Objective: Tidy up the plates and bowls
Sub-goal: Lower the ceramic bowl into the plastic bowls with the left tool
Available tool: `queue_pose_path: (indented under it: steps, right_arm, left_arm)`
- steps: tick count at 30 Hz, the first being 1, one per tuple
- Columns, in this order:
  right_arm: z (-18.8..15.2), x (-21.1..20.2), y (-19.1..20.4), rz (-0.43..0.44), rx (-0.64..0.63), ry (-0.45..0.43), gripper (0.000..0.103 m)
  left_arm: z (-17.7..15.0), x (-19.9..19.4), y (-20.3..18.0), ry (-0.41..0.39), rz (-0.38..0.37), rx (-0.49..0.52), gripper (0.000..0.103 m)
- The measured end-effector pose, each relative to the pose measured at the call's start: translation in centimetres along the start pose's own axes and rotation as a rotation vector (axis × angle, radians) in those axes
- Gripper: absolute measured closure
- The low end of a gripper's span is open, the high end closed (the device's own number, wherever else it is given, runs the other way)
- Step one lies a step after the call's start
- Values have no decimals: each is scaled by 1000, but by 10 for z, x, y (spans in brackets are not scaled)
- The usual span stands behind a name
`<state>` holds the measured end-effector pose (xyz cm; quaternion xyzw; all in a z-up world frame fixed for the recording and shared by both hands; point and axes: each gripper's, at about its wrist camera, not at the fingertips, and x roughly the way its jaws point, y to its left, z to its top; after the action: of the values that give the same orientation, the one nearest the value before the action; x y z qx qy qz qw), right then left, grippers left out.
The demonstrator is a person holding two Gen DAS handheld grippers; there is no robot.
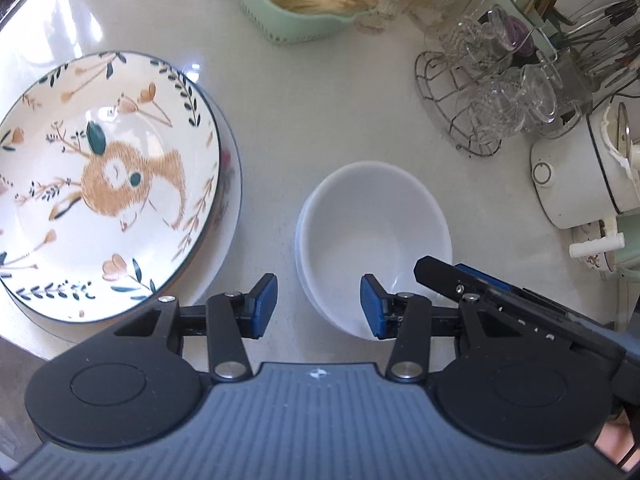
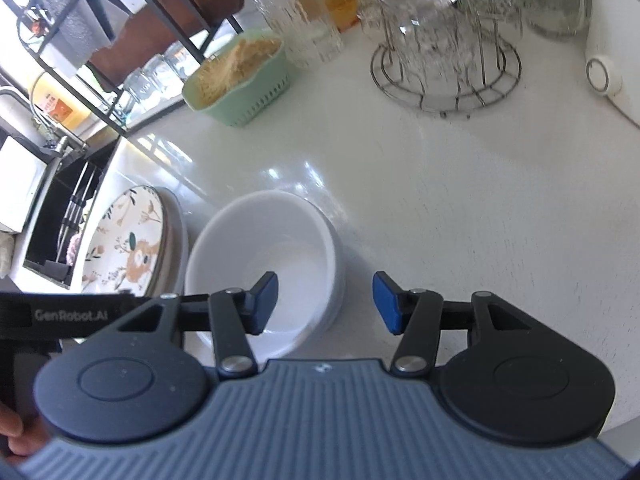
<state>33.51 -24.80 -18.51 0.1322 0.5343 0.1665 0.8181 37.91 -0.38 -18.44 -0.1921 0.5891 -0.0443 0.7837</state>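
A stack of white bowls (image 1: pixel 372 236) stands on the white counter; it also shows in the right wrist view (image 2: pixel 276 256). To its left a floral plate (image 1: pixel 104 184) lies on top of another plate, also seen in the right wrist view (image 2: pixel 128 244). My left gripper (image 1: pixel 318 306) is open and empty, straddling the bowls' near-left rim. My right gripper (image 2: pixel 324 304) is open and empty, straddling the bowls' near-right rim; part of it shows in the left wrist view (image 1: pixel 480 292).
A green basket (image 1: pixel 304 0) of chopsticks stands at the back. A wire rack with glasses (image 1: pixel 492 96) and a white pot (image 1: pixel 584 176) are at the right. A sink (image 2: pixel 52 208) lies beyond the plates at the left.
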Motion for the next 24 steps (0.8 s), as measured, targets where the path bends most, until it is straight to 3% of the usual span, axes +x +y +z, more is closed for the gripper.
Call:
queue_pose_path:
  steps: [5, 10, 15, 24]
  right_arm:
    - [4, 6, -2, 20, 3, 32, 64]
    - [6, 16, -1, 29, -24, 62, 69]
    - [0, 26, 4, 25, -48, 83, 76]
    - [-2, 21, 5, -5, -4, 64, 80]
  left_arm:
    - [-3, 9, 9, 8, -24, -77, 56]
    - [-4, 17, 14, 1, -38, -122, 62]
    - [-5, 29, 12, 19, -34, -130, 78]
    - [-2, 26, 17, 36, -77, -153, 78]
